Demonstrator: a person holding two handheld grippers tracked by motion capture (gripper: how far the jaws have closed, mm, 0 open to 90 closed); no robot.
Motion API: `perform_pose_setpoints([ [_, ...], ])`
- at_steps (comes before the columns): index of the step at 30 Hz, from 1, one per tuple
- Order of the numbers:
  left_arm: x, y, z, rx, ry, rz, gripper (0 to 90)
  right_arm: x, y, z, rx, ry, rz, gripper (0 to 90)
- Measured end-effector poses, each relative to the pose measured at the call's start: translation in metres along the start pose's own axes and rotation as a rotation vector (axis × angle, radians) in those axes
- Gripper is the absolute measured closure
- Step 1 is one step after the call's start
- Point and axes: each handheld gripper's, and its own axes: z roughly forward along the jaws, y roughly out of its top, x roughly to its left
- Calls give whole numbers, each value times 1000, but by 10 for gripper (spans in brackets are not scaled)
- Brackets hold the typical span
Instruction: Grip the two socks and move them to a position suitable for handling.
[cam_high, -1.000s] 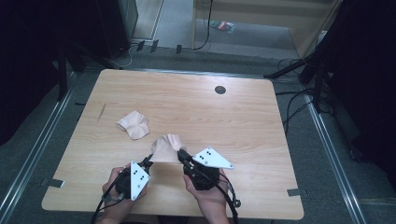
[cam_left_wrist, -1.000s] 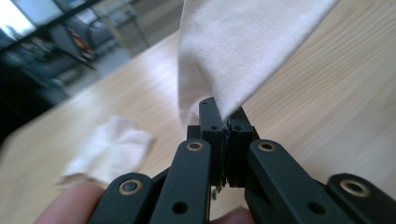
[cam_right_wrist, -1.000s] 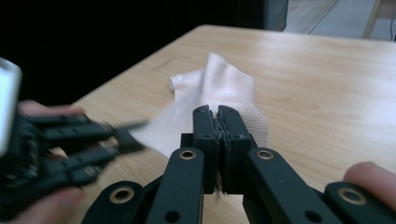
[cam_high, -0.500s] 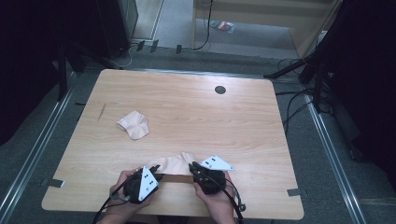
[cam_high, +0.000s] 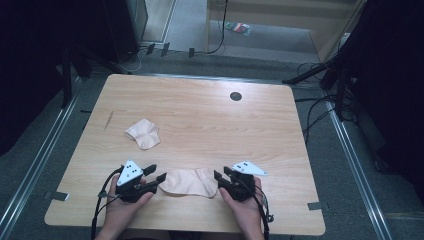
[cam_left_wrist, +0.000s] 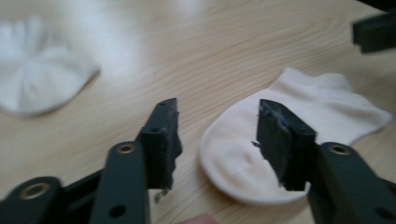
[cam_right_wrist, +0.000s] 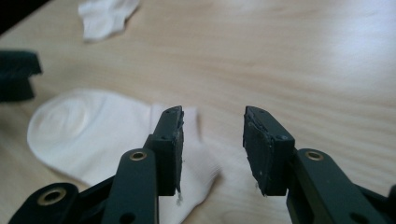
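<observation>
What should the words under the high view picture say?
Two open grippers, left and right, flank a flat sock on the table.

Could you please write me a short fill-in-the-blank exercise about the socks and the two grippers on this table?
1. The flat sock lies on the wooden table ____ the left gripper and the right gripper.
2. The jaws of both grippers stand ____, with nothing pinched in them.
3. The crumpled sock lies farther from the person, toward the table's ____ side in the high view.
4. The number of socks on the table is ____.

Missing words: between; open; left; two
</observation>
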Motion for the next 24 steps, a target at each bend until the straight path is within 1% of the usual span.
perform_pose_setpoints([
  [2, 3, -1, 3, 36, -5, -27, 585, 5, -3, 6, 39, -10, -19, 589],
  [3, 4, -2, 5, 53, -3, -31, 606, 6, -4, 8, 51, -15, -22, 587],
  [4, 4, -3, 6, 62, -9, -42, 631, 6, -5, 10, 66, -19, -19, 587],
  [5, 4, -3, 9, 80, -29, -47, 669, 7, -8, 13, 85, -24, -17, 599],
  [6, 4, -3, 9, 80, -29, -47, 691, 7, -8, 13, 85, -24, -17, 599],
  [7, 0, -4, 11, 97, -30, -23, 723, 8, -10, 15, 99, -29, -25, 631],
  [8, 0, -4, 11, 97, -30, -23, 760, 8, -10, 15, 99, -29, -25, 631],
  [9, -2, -4, 11, 111, -29, 3, 804, 11, -12, 18, 116, -36, -52, 712],
  [10, -2, -4, 11, 111, -29, 3, 864, 11, -12, 18, 116, -36, -52, 712],
  [11, -3, -4, 10, 111, -31, 9, 864, 13, -12, 19, 125, -38, -65, 764],
  [12, -3, -4, 9, 109, -37, 15, 900, 14, -13, 19, 123, -31, -81, 821],
  [14, -3, -3, 7, 112, -51, 24, 900, 16, -12, 17, 123, -21, -96, 869],
  [15, -4, -3, 5, 112, -61, 29, 900, 16, -11, 14, 117, -5, -104, 881],
  [17, -6, -2, 1, 113, -61, 41, 900, 17, -9, 8, 111, 8, -105, 885],
  [18, -6, -2, -1, 115, -67, 46, 900, 17, -9, 8, 111, 8, -105, 885],
  [19, -8, -2, -3, 114, -66, 50, 900, 18, -5, 1, 100, 20, -116, 886],
  [20, -9, -2, -5, 116, -65, 57, 900, 18, -5, 1, 100, 20, -116, 886],
  [21, -9, -2, -7, 120, -71, 63, 900, 18, -3, -4, 94, 25, -119, 886],
  [22, -11, -3, -12, 125, -71, 68, 900, 17, 0, -12, 88, 37, -125, 886],
  [23, -11, -3, -12, 125, -71, 68, 900, 17, 0, -12, 88, 37, -125, 886],
  [24, -11, -4, -13, 126, -76, 67, 900, 16, -1, -16, 106, 47, -135, 883],
])
